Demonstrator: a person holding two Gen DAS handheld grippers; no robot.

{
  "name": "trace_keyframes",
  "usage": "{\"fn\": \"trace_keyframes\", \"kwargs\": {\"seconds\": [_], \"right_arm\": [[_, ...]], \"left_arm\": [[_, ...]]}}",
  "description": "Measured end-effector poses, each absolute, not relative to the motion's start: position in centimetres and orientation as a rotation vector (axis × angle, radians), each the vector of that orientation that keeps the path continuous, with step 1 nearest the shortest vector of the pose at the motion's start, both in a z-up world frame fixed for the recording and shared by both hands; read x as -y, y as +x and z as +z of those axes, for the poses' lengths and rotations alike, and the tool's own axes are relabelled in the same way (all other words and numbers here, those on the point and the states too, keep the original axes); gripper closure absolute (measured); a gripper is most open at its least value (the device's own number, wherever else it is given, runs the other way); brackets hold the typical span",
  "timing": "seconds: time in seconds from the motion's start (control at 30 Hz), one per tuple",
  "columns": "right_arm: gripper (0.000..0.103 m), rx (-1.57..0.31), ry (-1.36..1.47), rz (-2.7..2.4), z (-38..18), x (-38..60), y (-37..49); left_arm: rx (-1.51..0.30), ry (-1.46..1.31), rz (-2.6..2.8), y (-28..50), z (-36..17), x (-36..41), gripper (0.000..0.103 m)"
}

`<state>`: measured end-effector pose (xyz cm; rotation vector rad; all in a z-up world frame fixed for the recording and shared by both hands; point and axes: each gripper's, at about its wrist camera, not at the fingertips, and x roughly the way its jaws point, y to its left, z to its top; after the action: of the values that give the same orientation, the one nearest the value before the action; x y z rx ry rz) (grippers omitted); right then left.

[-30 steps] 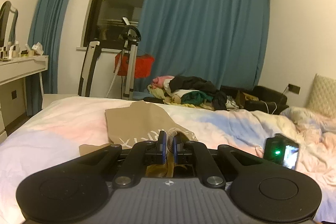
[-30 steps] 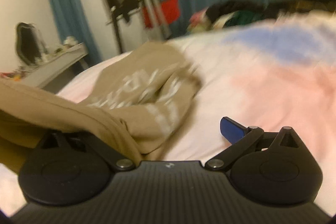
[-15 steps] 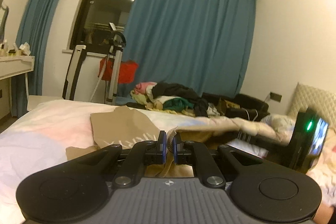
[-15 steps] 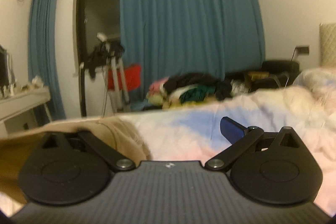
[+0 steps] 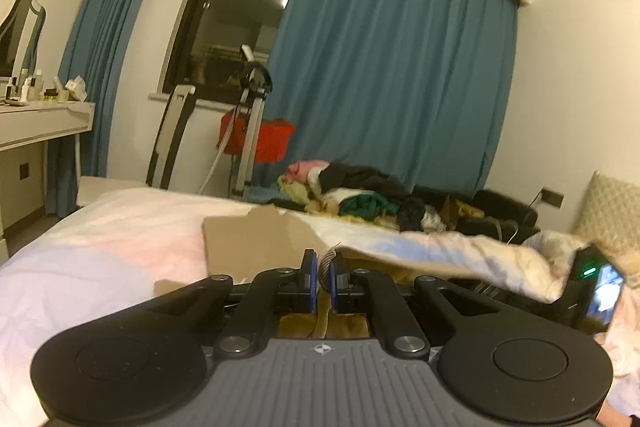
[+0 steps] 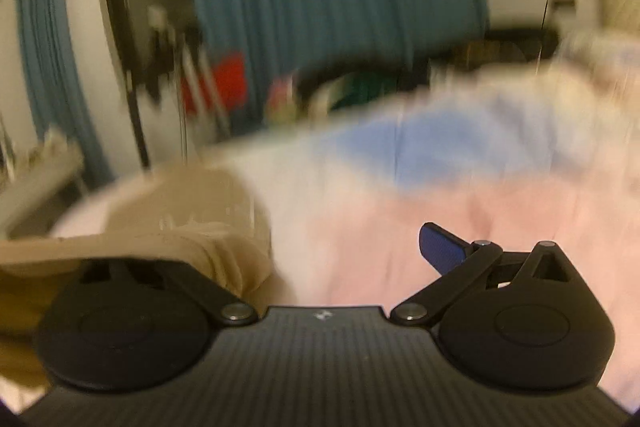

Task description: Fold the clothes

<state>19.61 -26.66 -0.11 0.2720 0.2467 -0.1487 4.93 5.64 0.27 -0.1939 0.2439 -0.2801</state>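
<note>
My left gripper is clenched on a ribbed edge of the tan garment, the two blue pads pressed close with the cloth pinched upright between them and more of it bunched darker beneath the jaws. My right gripper stands spread wide: one blue pad sits far out to the right, while the other finger is buried under a fold of the same tan garment draped over it, so it holds nothing that I can make out, though that view is badly smeared. Beyond my left jaws the garment lies flat on the bed, whose cover runs pink, white and pale blue. From the left wrist camera I also see my other gripper's body with its small lit screen low at the right, partly behind a ridge of rumpled duvet that rises between the garment and the far side of the room. Past the bed edge a heap of mixed clothes lies on a dark sofa. Further back stand a garment steamer with something red behind it, a dark window, blue curtains, and at the far left a white dressing table crowded with bottles. A quilted headboard shows at the right edge.
</note>
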Motion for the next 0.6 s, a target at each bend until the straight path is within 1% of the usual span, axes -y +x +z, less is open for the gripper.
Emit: {"fn": "trace_keyframes", "kwargs": {"seconds": [0.1,0.13,0.27,0.37,0.6], "right_arm": [[0.000,-0.090,0.220,-0.160,3.4,27.0,17.2],[0.000,-0.086,0.212,-0.158,3.7,27.1,16.9],[0.000,-0.193,0.221,-0.127,2.5,27.6,16.9],[0.000,-0.273,0.229,-0.103,1.6,28.0,17.0],[0.000,-0.435,0.263,-0.064,-0.9,28.4,17.7]], "left_arm": [[-0.201,-0.234,-0.309,4.6,1.0,-6.1,0.096],[-0.190,-0.249,-0.313,4.5,1.3,-6.3,0.096],[-0.233,-0.279,-0.316,4.4,1.4,-7.2,0.096],[-0.321,-0.238,-0.298,4.9,0.8,-7.0,0.096],[-0.631,-0.175,-0.266,7.6,-3.0,-5.4,0.095]]}}
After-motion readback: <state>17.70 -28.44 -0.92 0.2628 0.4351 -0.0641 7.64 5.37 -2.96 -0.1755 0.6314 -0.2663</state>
